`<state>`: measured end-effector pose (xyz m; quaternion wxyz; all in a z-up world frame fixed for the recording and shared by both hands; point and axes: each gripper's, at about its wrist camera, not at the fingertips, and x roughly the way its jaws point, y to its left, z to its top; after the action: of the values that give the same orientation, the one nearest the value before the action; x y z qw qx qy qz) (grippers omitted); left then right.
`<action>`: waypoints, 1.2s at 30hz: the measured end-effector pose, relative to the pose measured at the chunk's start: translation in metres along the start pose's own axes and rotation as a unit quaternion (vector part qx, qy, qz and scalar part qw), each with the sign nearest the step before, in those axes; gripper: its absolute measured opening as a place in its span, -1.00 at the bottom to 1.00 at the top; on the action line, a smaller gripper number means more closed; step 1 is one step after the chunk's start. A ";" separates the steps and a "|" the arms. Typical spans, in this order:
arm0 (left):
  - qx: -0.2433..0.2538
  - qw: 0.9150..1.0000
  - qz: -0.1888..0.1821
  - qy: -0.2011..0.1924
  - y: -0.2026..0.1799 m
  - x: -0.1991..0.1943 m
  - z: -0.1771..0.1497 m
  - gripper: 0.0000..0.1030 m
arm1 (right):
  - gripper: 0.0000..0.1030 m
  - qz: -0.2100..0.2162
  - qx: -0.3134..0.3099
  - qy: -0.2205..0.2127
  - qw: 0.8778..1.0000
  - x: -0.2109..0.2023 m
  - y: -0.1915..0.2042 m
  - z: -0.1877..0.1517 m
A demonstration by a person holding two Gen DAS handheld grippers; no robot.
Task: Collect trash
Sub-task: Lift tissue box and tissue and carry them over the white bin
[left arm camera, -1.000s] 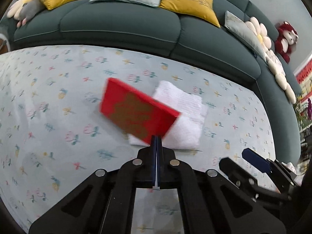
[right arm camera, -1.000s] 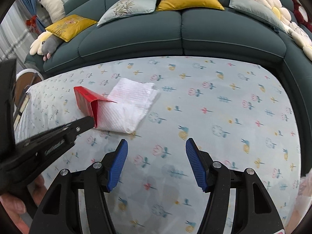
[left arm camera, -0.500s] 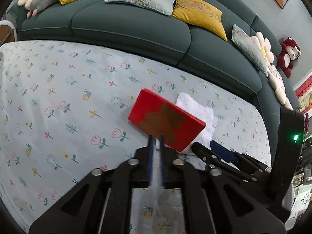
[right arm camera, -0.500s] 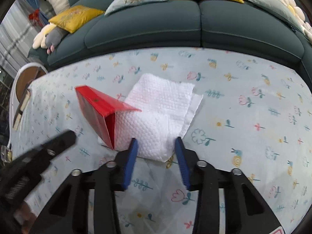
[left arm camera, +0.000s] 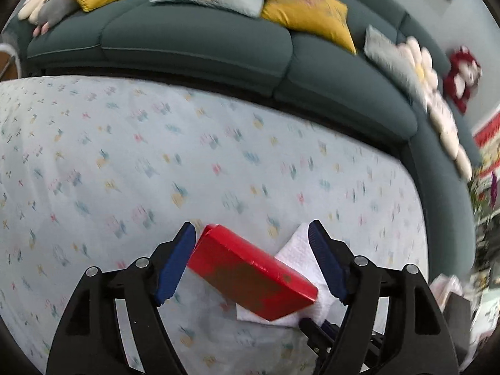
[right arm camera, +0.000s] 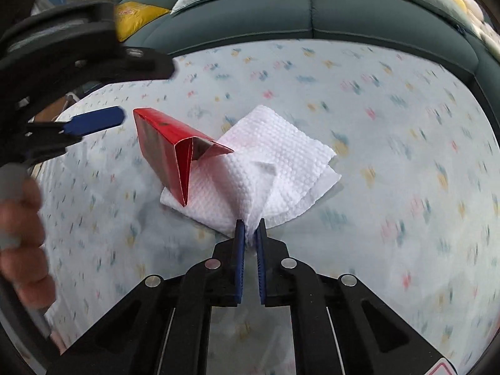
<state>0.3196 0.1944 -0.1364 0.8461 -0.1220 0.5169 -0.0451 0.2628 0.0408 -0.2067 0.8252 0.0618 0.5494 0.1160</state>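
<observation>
Jaws on crumpled white napkin [right arm camera: 265, 168]

No readable text anywhere. The flat red cardboard box [left arm camera: 250, 276] carries only a dull gold pattern, too blurred to make out. At 3 o'clock in the left wrist view, a red wall banner [left arm camera: 487, 132] shows smeared marks, illegible.

1. Box [right arm camera: 162, 150]: bright red with a darker blotch on its face.
2. Paper towel [right arm camera: 275, 156]: white, dimpled weave.
3. Worktop [left arm camera: 156, 156]: pale blue cloth with small pink, yellow and teal flowers.
4. Sofa [left arm camera: 203, 40]: dark teal; 2 mustard cushions [left arm camera: 307, 9].
5. Fingers [right arm camera: 240, 259]: blue pads on black.
</observation>
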 end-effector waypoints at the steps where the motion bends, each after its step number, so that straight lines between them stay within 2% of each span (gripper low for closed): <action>1: -0.004 1.000 -0.001 0.004 -0.002 -0.001 -0.011 0.37 | -0.87 -0.002 0.002 0.002 1.000 -0.003 -0.002 -0.006; 3: -0.020 1.000 -0.010 0.013 -0.005 -0.004 -0.031 0.37 | -0.87 -0.003 0.003 0.005 1.000 -0.013 -0.007 -0.024; 8: -0.025 0.999 -0.001 0.042 -0.015 -0.010 -0.081 0.36 | -0.87 -0.008 0.016 0.013 1.000 -0.036 -0.019 -0.064; 11: -0.016 0.998 0.001 0.065 -0.027 -0.012 -0.108 0.23 | -0.87 -0.009 0.024 0.019 1.000 -0.049 -0.023 -0.090; 16: -0.014 0.997 -0.002 0.073 -0.042 -0.030 -0.141 0.18 | -0.87 -0.017 0.041 0.023 0.999 -0.073 -0.028 -0.133; 20: -0.013 0.996 -0.003 0.086 -0.053 -0.044 -0.170 0.16 | -0.87 -0.022 0.055 0.025 0.998 -0.086 -0.038 -0.154; 25: -0.024 0.997 0.008 0.075 -0.059 -0.070 -0.196 0.23 | -0.87 -0.023 0.066 0.019 0.997 -0.106 -0.043 -0.175; 29: -0.040 0.996 0.021 0.071 -0.062 -0.090 -0.209 0.58 | -0.88 -0.025 0.073 0.015 0.997 -0.118 -0.047 -0.192; 32: -0.041 0.996 0.035 0.076 -0.066 -0.095 -0.217 0.61 | -0.88 -0.024 0.075 0.013 0.997 -0.123 -0.045 -0.201; 36: -0.070 0.991 0.036 0.105 -0.065 -0.090 -0.228 0.58 | -0.88 -0.024 0.069 0.012 0.997 -0.130 -0.040 -0.218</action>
<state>0.0795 0.1131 -0.1409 0.7775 -0.1571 0.6089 0.0090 0.0192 -0.0369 -0.1847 0.8149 0.1038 0.5672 0.0590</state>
